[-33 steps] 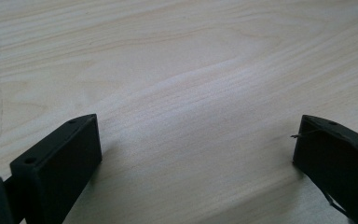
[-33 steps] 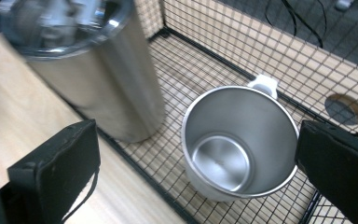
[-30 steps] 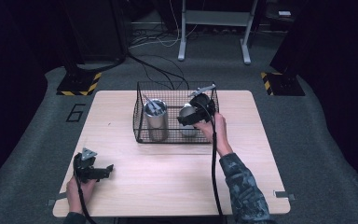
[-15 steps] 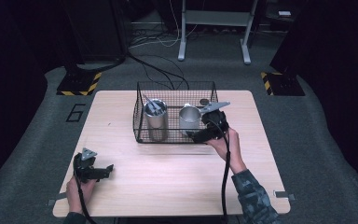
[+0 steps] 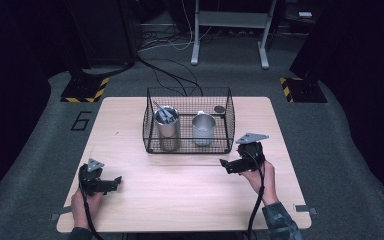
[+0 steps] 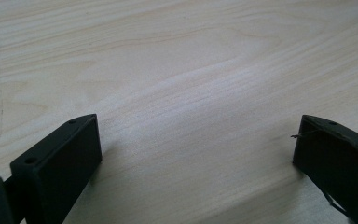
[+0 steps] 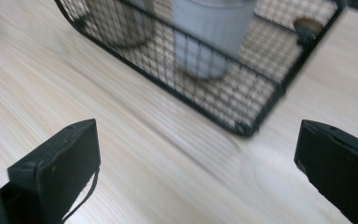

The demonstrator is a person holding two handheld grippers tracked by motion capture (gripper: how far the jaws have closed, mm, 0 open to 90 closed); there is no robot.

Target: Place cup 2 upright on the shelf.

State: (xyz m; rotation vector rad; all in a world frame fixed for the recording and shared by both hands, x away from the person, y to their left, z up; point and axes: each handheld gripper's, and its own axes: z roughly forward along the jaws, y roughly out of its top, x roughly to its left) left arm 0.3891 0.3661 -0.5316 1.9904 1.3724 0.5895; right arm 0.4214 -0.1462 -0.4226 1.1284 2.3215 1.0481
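Note:
A black wire basket (image 5: pixel 152 134) stands at the back middle of the wooden table (image 5: pixel 190 190). Inside it are a metal canister (image 5: pixel 166 129) holding utensils, a metal mug (image 5: pixel 203 129) and a small dark round object (image 5: pixel 219 109). My right gripper (image 5: pixel 225 165) hovers open in front of the basket's right corner, jaws wide apart and empty. In the right gripper view the basket (image 7: pixel 261 98) and the mug (image 7: pixel 209 28) lie just ahead. My left gripper (image 5: pixel 116 181) rests open near the front left edge, with bare wood (image 6: pixel 186 93) between its jaws.
Black cables (image 5: pixel 170 75) and a metal stand (image 5: pixel 230 25) are on the floor behind the table. Yellow-black striped bases (image 5: pixel 85 90) sit at both back corners. A "6" (image 5: pixel 81 120) is marked on the floor at left.
My right gripper has drawn back out of the basket, toward the front right, and now sits lower over the table with nothing in it. The mug stays in the basket. The left gripper has not moved.

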